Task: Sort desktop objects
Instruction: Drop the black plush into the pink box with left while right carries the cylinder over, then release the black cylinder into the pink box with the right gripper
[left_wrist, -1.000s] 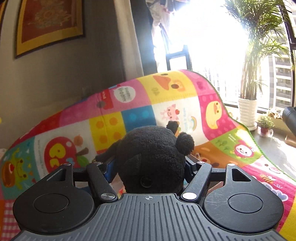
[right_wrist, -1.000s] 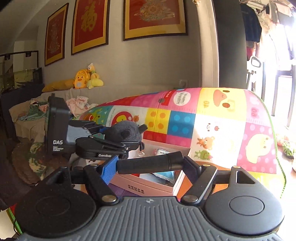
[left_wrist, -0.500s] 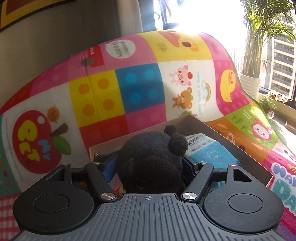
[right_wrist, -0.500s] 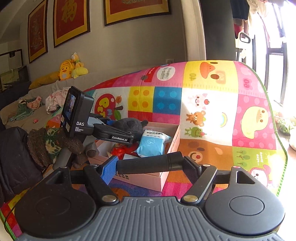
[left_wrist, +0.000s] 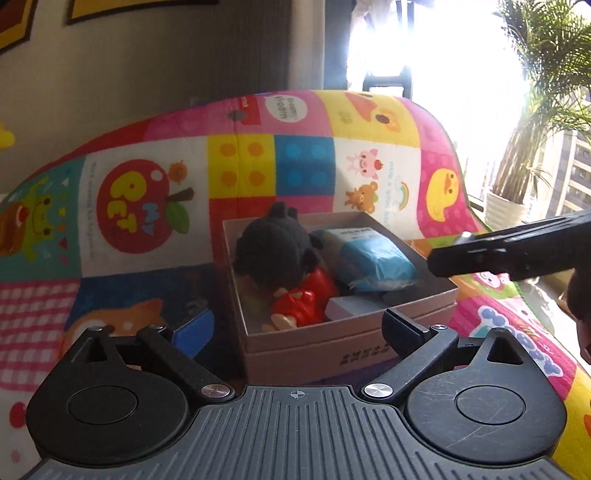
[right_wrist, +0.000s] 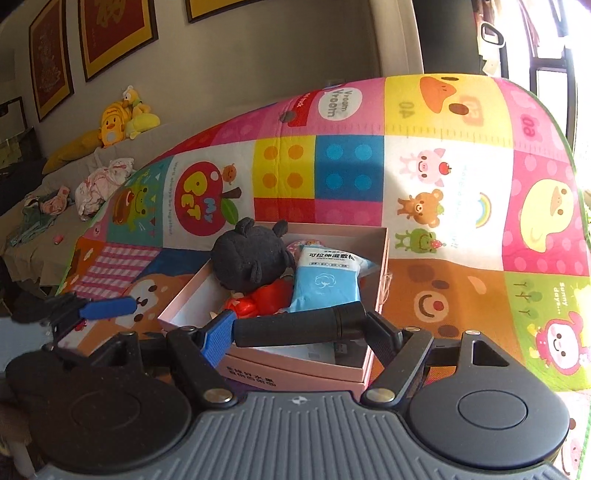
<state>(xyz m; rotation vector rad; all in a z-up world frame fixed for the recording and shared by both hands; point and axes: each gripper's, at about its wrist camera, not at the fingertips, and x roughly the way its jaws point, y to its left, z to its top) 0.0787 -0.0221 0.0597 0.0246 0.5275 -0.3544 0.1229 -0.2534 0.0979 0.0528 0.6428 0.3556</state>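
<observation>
A black plush toy (left_wrist: 273, 247) (right_wrist: 251, 262) lies in the open pink box (left_wrist: 332, 343) (right_wrist: 295, 369), on top of a red toy figure (left_wrist: 306, 299) (right_wrist: 258, 299) and beside a blue wipes packet (left_wrist: 373, 262) (right_wrist: 325, 284). My left gripper (left_wrist: 297, 330) hovers at the box's near wall, jaws opening wide with nothing gripped; its blue-padded finger (right_wrist: 107, 308) shows left of the box. My right gripper (right_wrist: 301, 339) is shut on a black cylinder (right_wrist: 295, 326) held crosswise over the box's near edge.
The box stands on a colourful cartoon play mat (left_wrist: 258, 170) (right_wrist: 461, 221) that rises behind it. A sofa (right_wrist: 55, 206) with yellow plush toys and clothes is at the far left. A potted palm (left_wrist: 506, 210) stands by the bright window on the right.
My left gripper has let go of the black plush, which now lies in the box, and has drawn back with its jaws spread. My right gripper has come closer to the box, still holding the cylinder.
</observation>
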